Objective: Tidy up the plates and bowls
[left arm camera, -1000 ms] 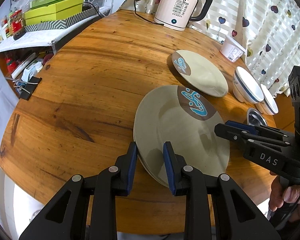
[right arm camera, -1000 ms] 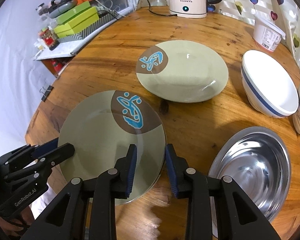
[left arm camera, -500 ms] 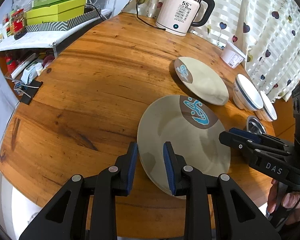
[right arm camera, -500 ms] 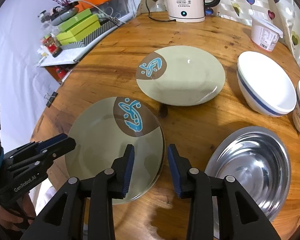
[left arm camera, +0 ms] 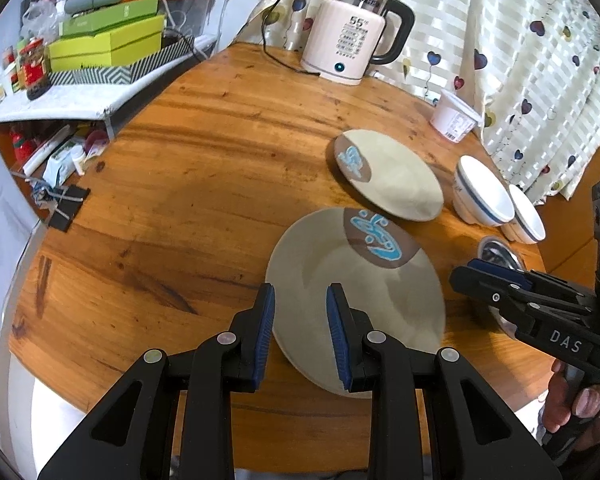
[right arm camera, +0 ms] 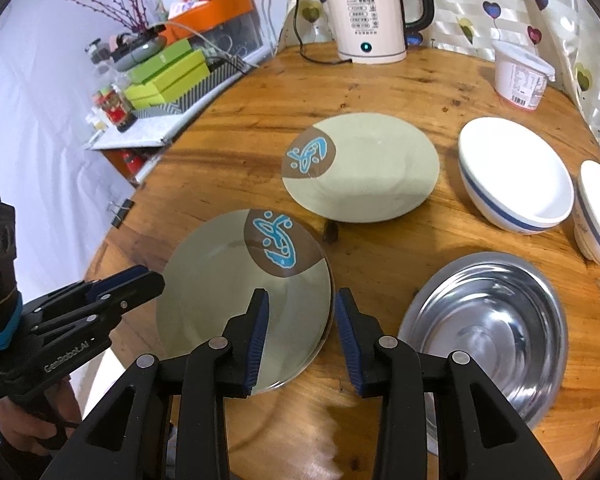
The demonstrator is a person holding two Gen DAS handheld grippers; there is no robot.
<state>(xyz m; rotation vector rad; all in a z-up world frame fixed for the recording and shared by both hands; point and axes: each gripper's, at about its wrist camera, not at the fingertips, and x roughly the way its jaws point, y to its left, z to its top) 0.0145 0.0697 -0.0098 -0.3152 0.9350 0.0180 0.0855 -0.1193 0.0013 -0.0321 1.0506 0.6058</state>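
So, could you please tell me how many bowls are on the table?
3: a steel bowl at the near right, a white blue-banded bowl behind it, and a second white bowl at the right edge, partly cut off. More may lie out of frame.

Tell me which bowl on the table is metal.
The steel bowl, nearest the right hand-held gripper. The two others are white with blue stripes.

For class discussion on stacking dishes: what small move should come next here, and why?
Probably move the right gripper to the far plate: the near plates already lie stacked, both grippers' jaws are open and empty, and that plate lies alone.
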